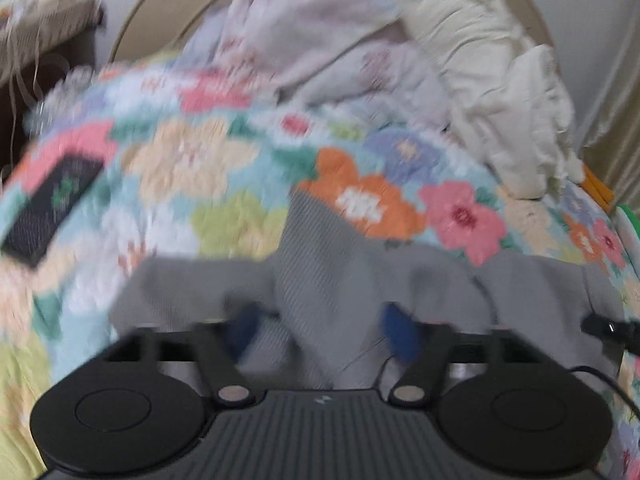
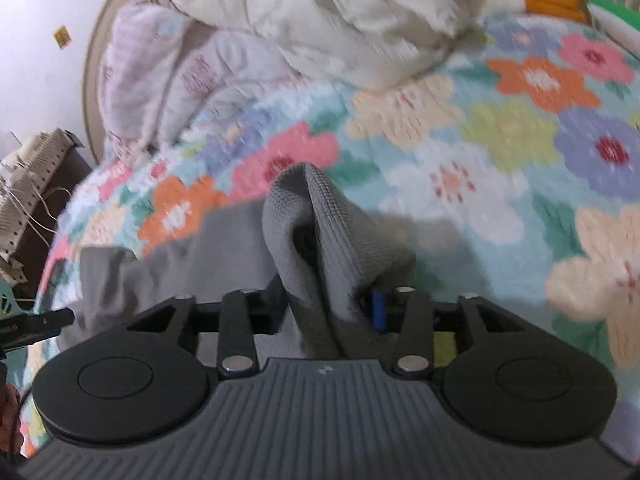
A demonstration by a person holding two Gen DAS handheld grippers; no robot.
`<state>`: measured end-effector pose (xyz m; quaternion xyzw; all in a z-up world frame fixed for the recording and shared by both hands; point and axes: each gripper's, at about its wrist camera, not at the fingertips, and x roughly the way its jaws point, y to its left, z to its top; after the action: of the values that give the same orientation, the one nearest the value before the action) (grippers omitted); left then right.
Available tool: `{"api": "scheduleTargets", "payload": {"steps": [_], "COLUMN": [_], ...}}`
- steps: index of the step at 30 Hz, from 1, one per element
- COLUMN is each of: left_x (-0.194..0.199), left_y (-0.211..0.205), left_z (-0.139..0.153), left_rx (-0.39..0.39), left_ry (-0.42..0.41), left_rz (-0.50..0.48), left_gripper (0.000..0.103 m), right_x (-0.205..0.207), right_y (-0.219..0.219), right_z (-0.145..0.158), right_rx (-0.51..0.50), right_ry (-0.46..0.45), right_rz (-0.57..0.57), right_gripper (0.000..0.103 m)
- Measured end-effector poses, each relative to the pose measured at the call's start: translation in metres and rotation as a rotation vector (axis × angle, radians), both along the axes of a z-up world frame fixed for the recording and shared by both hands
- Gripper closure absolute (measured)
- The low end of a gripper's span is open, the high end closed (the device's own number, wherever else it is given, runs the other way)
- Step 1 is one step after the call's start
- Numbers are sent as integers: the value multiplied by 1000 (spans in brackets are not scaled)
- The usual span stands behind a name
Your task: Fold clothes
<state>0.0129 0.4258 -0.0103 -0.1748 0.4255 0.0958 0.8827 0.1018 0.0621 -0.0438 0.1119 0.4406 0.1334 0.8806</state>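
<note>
Grey ribbed knit garment (image 1: 320, 280) lifted off flowered quilt (image 1: 224, 168), an edge clenched in both left gripper (image 1: 320, 328) and right gripper (image 2: 332, 304), spread between them, likely for folding

Floral blanket (image 1: 224, 168) covers the bed: orange, pink, lilac, cream and yellow-green flowers on pale blue. Far side: heap of bedding, a cream duvet (image 1: 492, 80) on the right, a pale pink-print quilt (image 1: 304, 40) to its left. Beige curved headboard (image 1: 160, 12) behind them, white wall beyond. Dark phone (image 1: 52, 204) lies flat on the blanket, left side. Far left: dark stand (image 2: 60, 176) with perforated off-white stuff and loose threads on top. Far right edge: orange item (image 2: 552, 0) and green item (image 2: 616, 8), too blurred to identify. Small yellow tag (image 2: 61, 36) on the wall.
</note>
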Motion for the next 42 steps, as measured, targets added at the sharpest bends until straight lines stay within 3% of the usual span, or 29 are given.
{"api": "scheduleTargets", "payload": {"steps": [5, 7, 10, 11, 13, 14, 15, 17, 18, 20, 23, 28, 30, 32, 34, 36, 38, 40, 42], "left_x": [-6, -3, 0, 2, 12, 17, 20, 25, 28, 28, 17, -32, -65, -94, -126, -148, -160, -175, -184], "left_y": [11, 12, 8, 6, -6, -11, -16, -23, -26, -29, -29, -53, -63, -65, -61, -57, -54, -48, -39], "left_z": [-26, -30, -32, -32, -32, -33, -34, -34, -35, -27, 25, 124, 151, 162, 157, 133, 115, 71, 51], "left_rx": [-68, -96, -104, -98, -43, -11, 8, 34, 47, 62, 51, 117, 133, 125, 92, 34, 0, -74, -145], "left_ry": [69, 73, 79, 81, 71, 83, 90, 99, 104, 85, -68, -316, -385, -408, -373, -275, -200, 21, 130], "left_rz": [7, 14, 9, 4, -25, -47, -61, -82, -93, -97, -101, -119, -124, -122, -112, -105, -111, -124, -118], "left_gripper": [10, 10, 10, 11, 30, 63, 92, 94, 94, 94, 94, 94, 94, 94, 93, 93, 93, 92, 88], "right_x": [-28, -41, -43, -42, -33, -30, -27, -22, -20, -19, -24, -62, -80, -102, -124, -137, -152, -159, -161], "right_y": [-11, -3, 11, 13, 27, 34, 41, 52, 53, 43, 31, 12, 8, 4, 1, 1, 4, 5, 3], "right_z": [-11, -11, -15, -16, -25, -29, -33, -34, -30, -11, 28, 140, 161, 173, 154, 125, 79, 53, 35], "right_rx": [139, 174, 230, 237, 224, 199, 169, 71, 64, 117, 132, 127, 112, 113, 119, 120, 99, 81, 59], "right_ry": [96, 118, 164, 172, 201, 203, 203, 179, 159, 112, -8, -245, -252, -207, -72, 63, 255, 366, 456], "right_rz": [-24, 5, 60, 65, 61, 70, 78, 92, 94, 67, 63, 132, 173, 223, 279, 309, 355, 385, 391], "right_gripper": [34, 31, 19, 19, 17, 19, 42, 82, 86, 88, 89, 89, 89, 89, 89, 89, 89, 87, 78]}}
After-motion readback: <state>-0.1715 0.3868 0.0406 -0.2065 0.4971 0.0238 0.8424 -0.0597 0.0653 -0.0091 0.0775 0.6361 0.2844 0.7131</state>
